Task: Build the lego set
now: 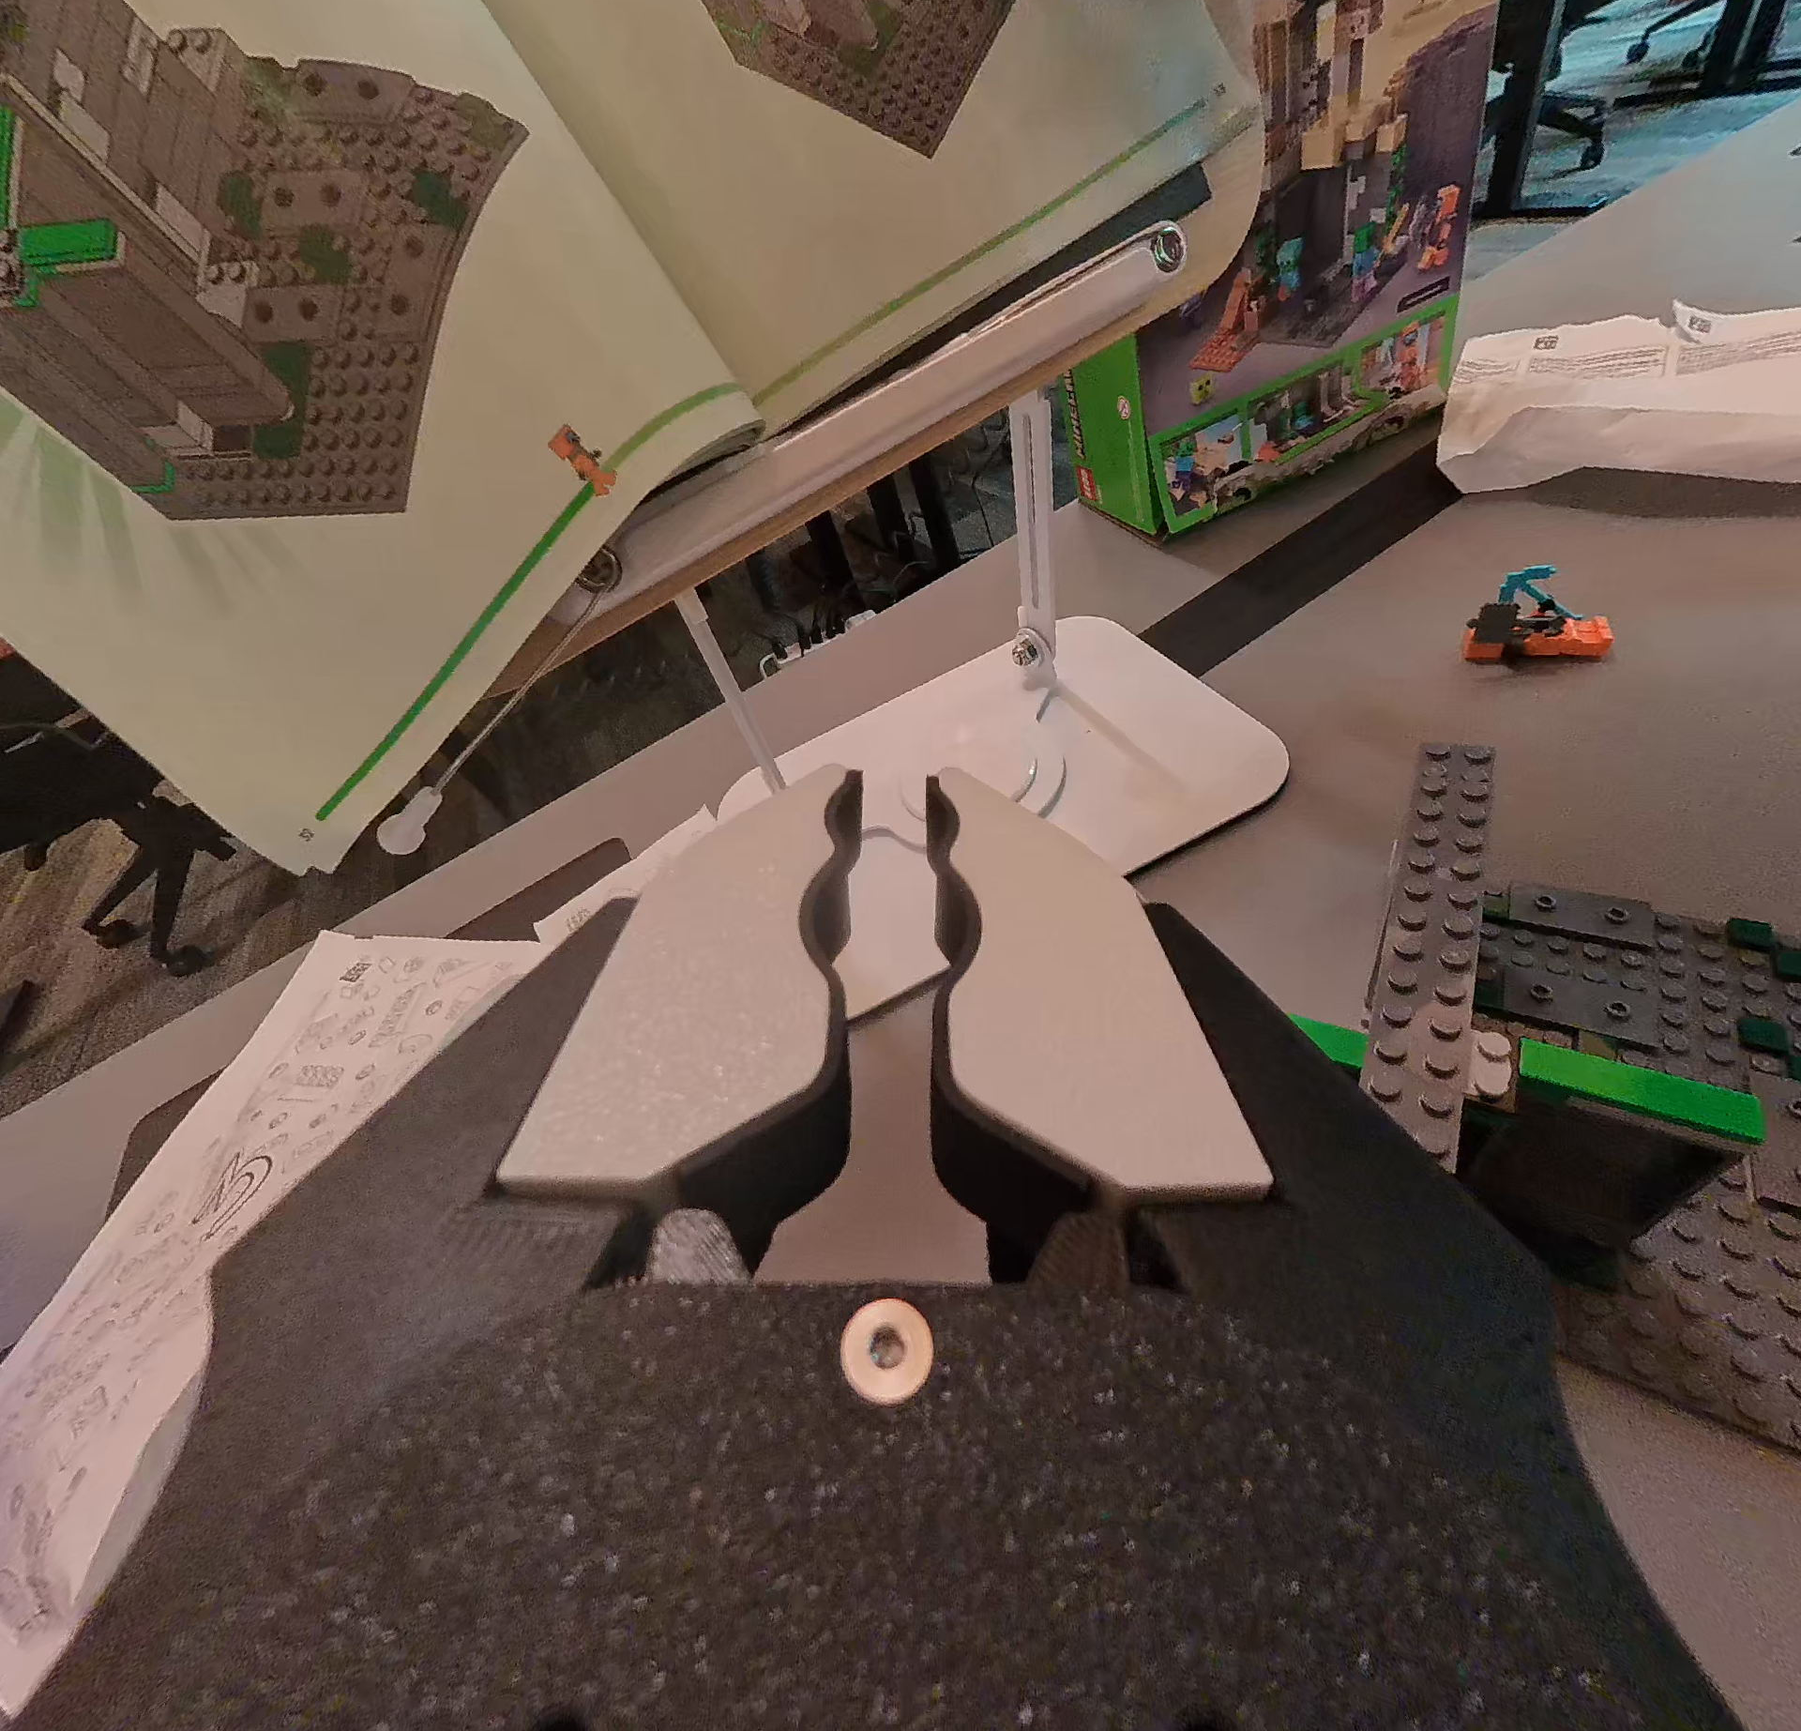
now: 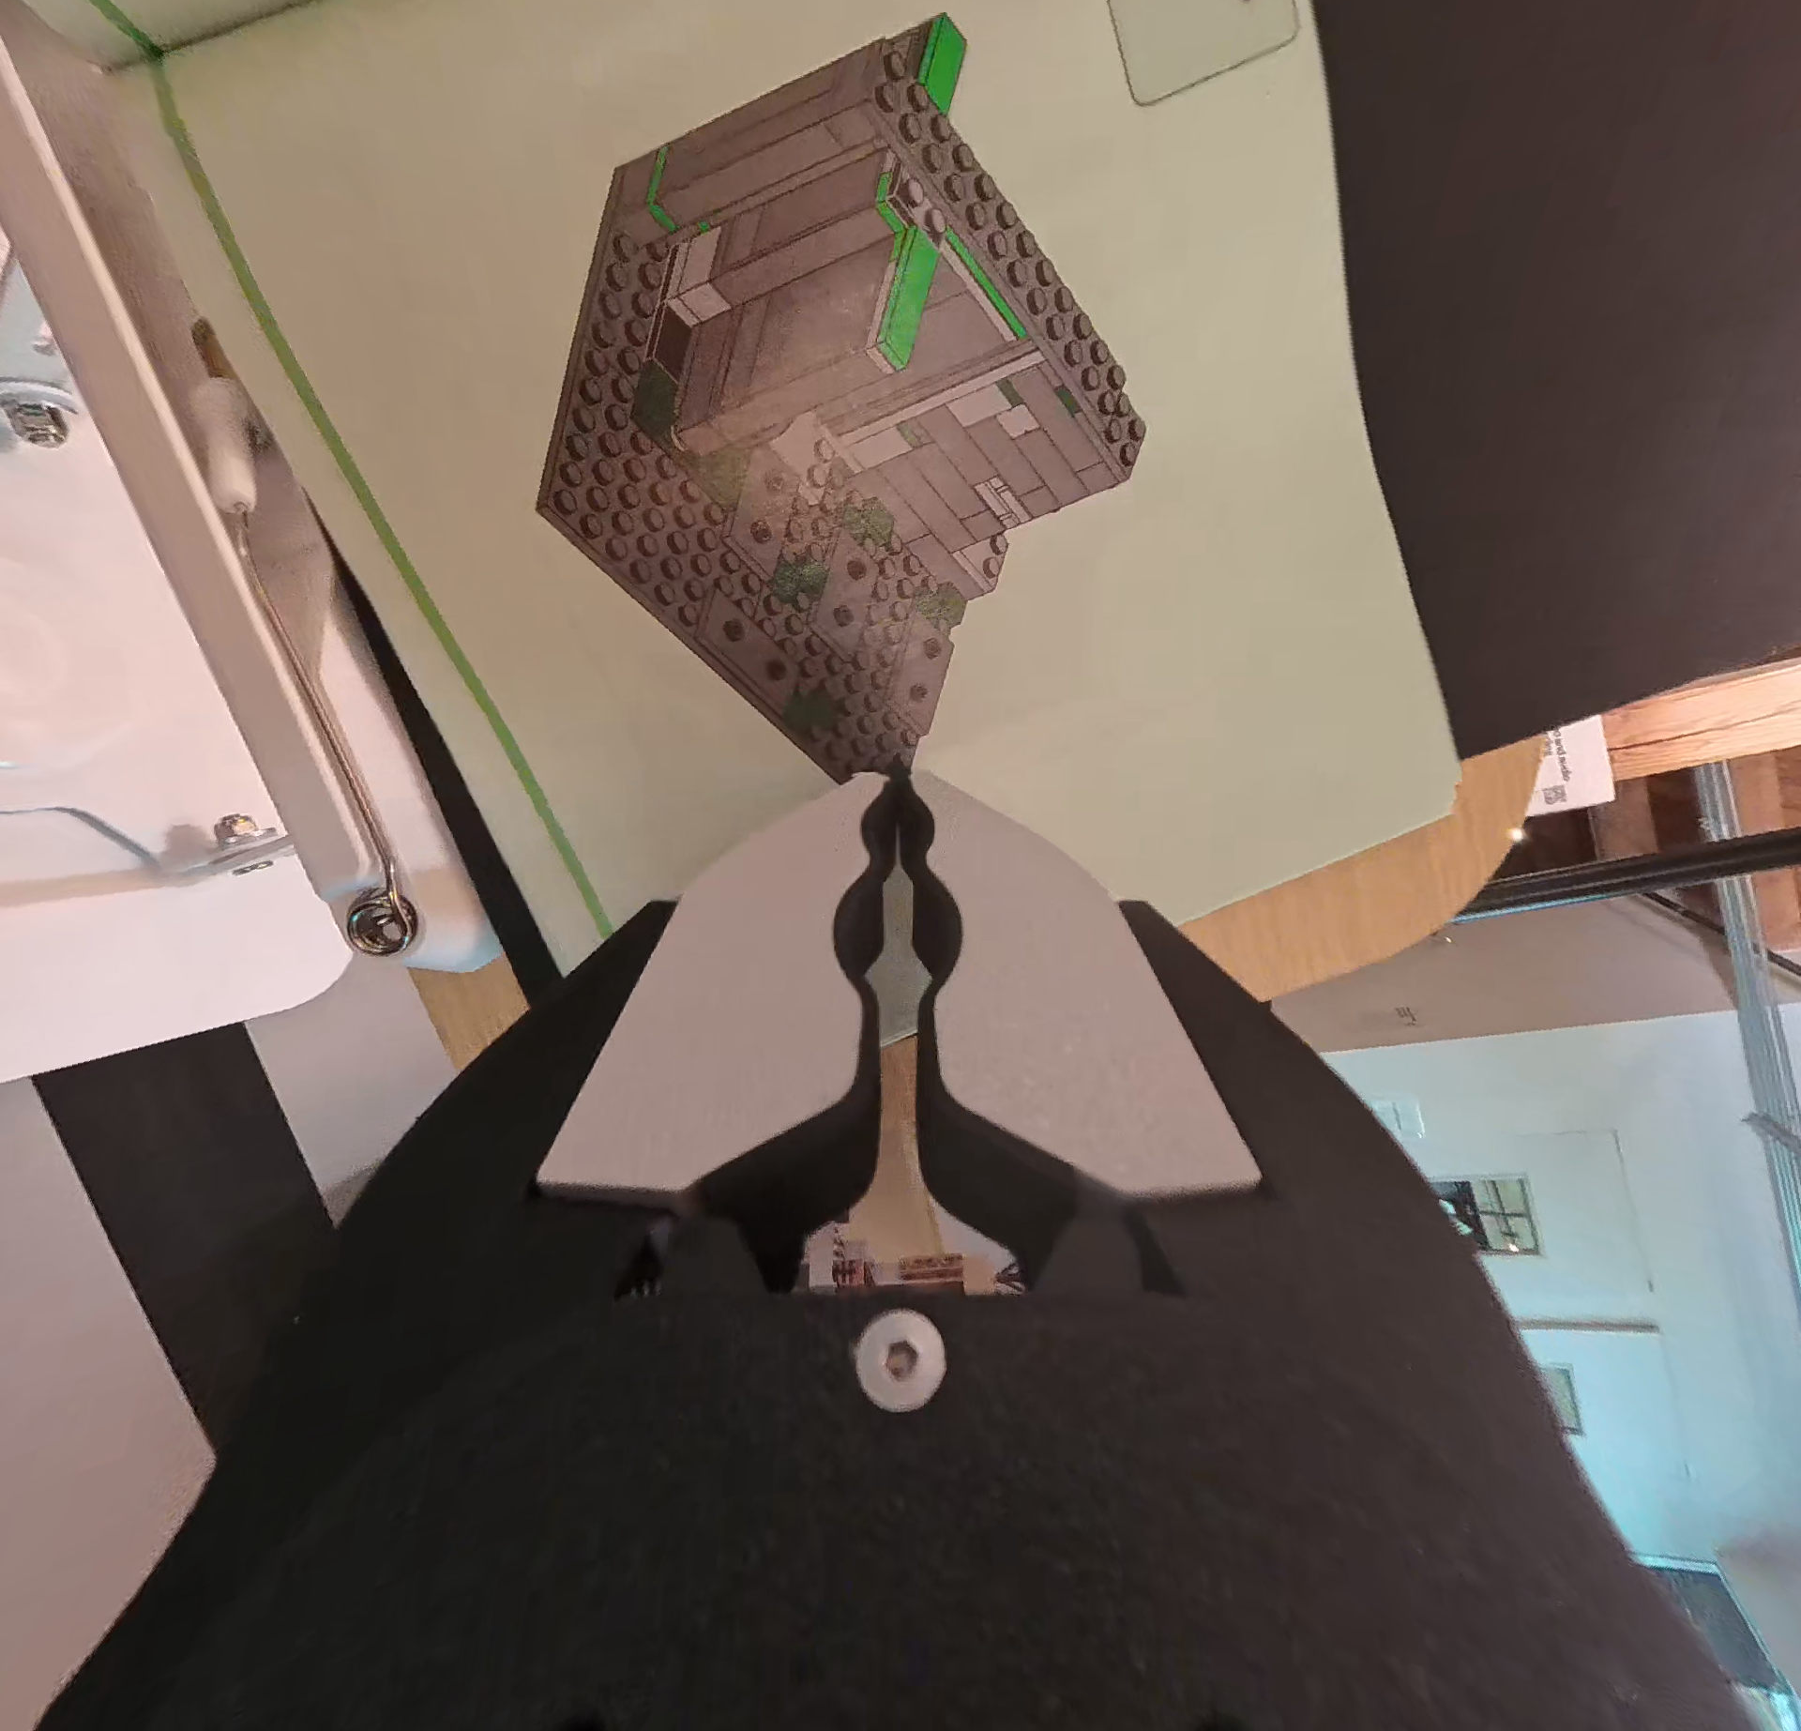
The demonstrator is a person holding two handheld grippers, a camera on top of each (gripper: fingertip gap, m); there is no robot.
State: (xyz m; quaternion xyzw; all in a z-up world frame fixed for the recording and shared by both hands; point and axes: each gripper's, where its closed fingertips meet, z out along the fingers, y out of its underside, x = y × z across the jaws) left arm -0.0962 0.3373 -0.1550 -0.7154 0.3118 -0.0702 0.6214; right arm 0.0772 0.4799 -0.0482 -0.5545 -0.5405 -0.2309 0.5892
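Observation:
My left gripper is open, with a narrow gap between its fingers and nothing in it. It hovers over the white base of the book stand. The open instruction booklet rests on that stand above it. The partial build lies at the right: a dark grey baseplate, a long studded grey plate and a green tile. In the right wrist view my right gripper is shut, its tips meeting right at the booklet page. I cannot tell whether paper is pinched.
The green set box stands behind the stand. A small orange and teal figure lies on the grey table. A white paper bag lies at the far right. A printed sheet lies at the left. The stand's ledge is left of my right gripper. Tip to tip, the grippers are about 25 cm apart. The right gripper is farther from the green tile, some 30 cm, than the left, some 12 cm.

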